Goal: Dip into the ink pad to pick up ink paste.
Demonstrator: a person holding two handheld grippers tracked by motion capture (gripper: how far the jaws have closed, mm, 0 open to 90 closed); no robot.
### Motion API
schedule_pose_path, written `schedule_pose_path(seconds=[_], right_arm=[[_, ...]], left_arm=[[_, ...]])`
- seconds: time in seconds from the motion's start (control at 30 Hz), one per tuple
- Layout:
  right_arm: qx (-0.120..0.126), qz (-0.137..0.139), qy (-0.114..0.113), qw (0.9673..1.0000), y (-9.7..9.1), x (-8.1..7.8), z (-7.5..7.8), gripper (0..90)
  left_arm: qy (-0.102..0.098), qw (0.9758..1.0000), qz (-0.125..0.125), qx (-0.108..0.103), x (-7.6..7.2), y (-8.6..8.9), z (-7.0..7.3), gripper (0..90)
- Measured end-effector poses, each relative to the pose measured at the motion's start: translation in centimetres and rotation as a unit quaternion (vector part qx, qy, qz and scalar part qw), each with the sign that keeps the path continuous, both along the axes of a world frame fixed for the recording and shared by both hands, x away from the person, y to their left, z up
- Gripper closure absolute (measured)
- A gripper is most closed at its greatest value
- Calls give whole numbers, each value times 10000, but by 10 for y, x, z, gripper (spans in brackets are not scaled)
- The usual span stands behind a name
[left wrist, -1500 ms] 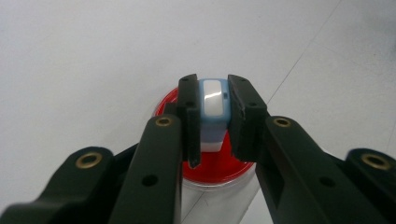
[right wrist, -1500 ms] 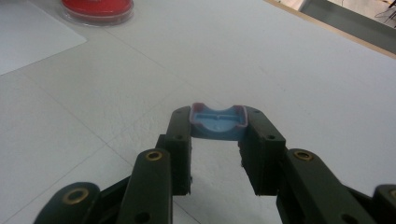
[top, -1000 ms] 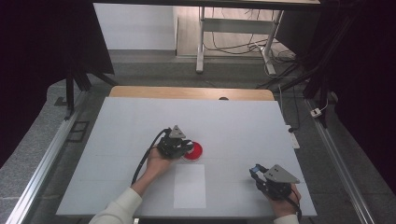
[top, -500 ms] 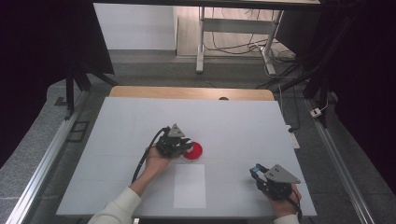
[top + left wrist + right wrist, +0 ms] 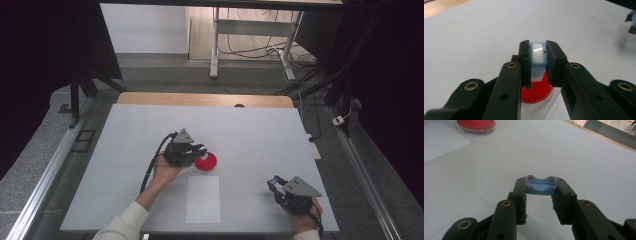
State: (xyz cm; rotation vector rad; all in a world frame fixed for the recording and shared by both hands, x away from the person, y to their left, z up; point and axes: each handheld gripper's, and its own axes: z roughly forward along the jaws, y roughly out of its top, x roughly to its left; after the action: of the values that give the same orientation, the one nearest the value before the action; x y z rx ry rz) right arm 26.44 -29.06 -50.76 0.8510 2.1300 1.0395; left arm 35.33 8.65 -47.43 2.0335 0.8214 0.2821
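The left hand-held gripper [image 5: 200,150] hovers just over the near-left edge of the red dish [image 5: 206,162], its jaws clamped on a small light-blue piece with a white face [image 5: 538,53]. The dish sits on the white tabletop [image 5: 260,135], just beyond a white paper sheet [image 5: 203,199]. Well to the right of the dish and nearer the person, the right hand-held gripper [image 5: 274,184] is closed on a blue curved cap [image 5: 540,185].

Left hand-held gripper [image 5: 200,149]: just beside red dish [image 5: 206,162], at its left edge, mid-surface.
Right hand-held gripper [image 5: 275,183]: near front right corner, clamping small blue piece [image 5: 272,183].
White sheet [image 5: 203,198]: flat on surface [image 5: 125,150], just in front of dish.
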Motion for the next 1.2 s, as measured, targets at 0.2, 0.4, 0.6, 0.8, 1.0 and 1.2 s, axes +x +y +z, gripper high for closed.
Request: schedule_pose_path(seconds=[0.2,0.4,0.6,0.8,1.0,1.2], right_arm=[[-19,-16,6,10000,0,0,0,649],[-10,-3,4,10000,0,0,0,648],[2,-8,-19,10000,0,0,0,648],[-30,-21,-20,10000,-1,-1,1,648],[-4,-20,-20,10000,-2,0,0,648],[-12,-26,-8,10000,-2,-1,0,649]], left_arm=[[7,10000,-17,-42,0,0,1,758],[1,10000,2,-15,1,-2,-1,758],[-41,10000,7,-1,1,-6,-5,758],[63,9999,-64,129,7,-13,-14,758],[89,9995,-76,305,9,-18,-19,758],[91,9991,-67,403,10,-19,-21,758]])
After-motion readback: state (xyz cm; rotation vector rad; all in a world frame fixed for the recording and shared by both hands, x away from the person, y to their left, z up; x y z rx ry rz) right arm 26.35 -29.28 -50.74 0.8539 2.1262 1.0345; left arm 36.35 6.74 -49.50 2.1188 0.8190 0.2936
